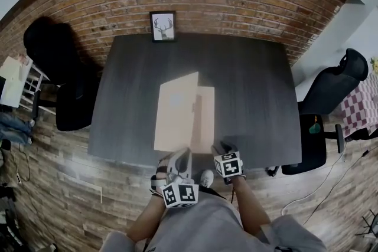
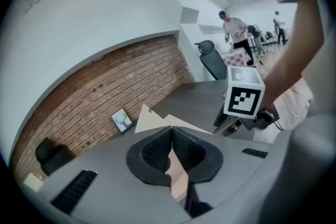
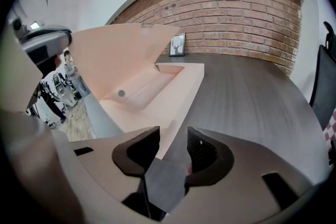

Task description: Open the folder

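Between jaws of left gripper (image 2: 171, 134), folder (image 2: 146, 120) cover

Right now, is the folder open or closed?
Partly open: the left gripper pinches the folder cover, raised at an angle above the back sheet.

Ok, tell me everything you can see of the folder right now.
The folder is pale peach card, lying on the dark table near its front edge. It is partly open: the cover tilts up off the back sheet, its near edge pinched in the shut left gripper. The right gripper stands open at the back sheet's near edge, not pressing it. A small round mark shows inside.
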`<action>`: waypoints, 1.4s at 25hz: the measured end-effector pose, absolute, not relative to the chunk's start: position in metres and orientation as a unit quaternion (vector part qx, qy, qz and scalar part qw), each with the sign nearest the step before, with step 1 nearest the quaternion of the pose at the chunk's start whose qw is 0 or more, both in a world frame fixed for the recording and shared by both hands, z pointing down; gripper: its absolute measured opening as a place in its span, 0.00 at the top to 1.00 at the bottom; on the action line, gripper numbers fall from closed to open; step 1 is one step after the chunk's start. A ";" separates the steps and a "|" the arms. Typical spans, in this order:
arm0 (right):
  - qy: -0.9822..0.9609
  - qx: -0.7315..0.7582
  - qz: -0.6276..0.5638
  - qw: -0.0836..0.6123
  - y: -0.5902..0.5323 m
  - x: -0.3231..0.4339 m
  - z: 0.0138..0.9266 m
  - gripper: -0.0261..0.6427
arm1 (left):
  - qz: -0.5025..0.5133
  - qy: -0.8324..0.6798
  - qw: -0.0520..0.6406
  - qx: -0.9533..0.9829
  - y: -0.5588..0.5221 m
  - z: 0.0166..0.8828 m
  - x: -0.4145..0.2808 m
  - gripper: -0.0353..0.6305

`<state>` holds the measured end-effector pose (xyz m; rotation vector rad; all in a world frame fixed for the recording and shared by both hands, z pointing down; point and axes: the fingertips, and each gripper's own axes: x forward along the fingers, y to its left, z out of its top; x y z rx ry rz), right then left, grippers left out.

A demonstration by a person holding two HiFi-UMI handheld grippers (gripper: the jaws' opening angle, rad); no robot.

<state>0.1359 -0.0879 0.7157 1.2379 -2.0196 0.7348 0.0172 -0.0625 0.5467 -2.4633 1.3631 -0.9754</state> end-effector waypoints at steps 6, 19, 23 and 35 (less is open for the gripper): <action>-0.771 0.469 0.278 0.329 -0.087 0.134 0.717 0.75 | -0.297 0.539 0.053 -0.786 -0.064 0.519 -0.049 0.94; -0.776 0.456 0.258 0.352 -0.087 0.134 0.717 0.75 | -0.286 0.687 0.003 -0.668 -0.072 0.523 -0.191 0.94; -0.777 0.455 0.250 0.357 -0.087 0.132 0.717 0.75 | -0.270 0.721 -0.038 -0.637 -0.074 0.533 -0.233 0.94; -0.773 0.460 0.249 0.358 -0.087 0.133 0.715 0.75 | -0.303 0.761 -0.093 -0.566 -0.077 0.583 -0.312 0.92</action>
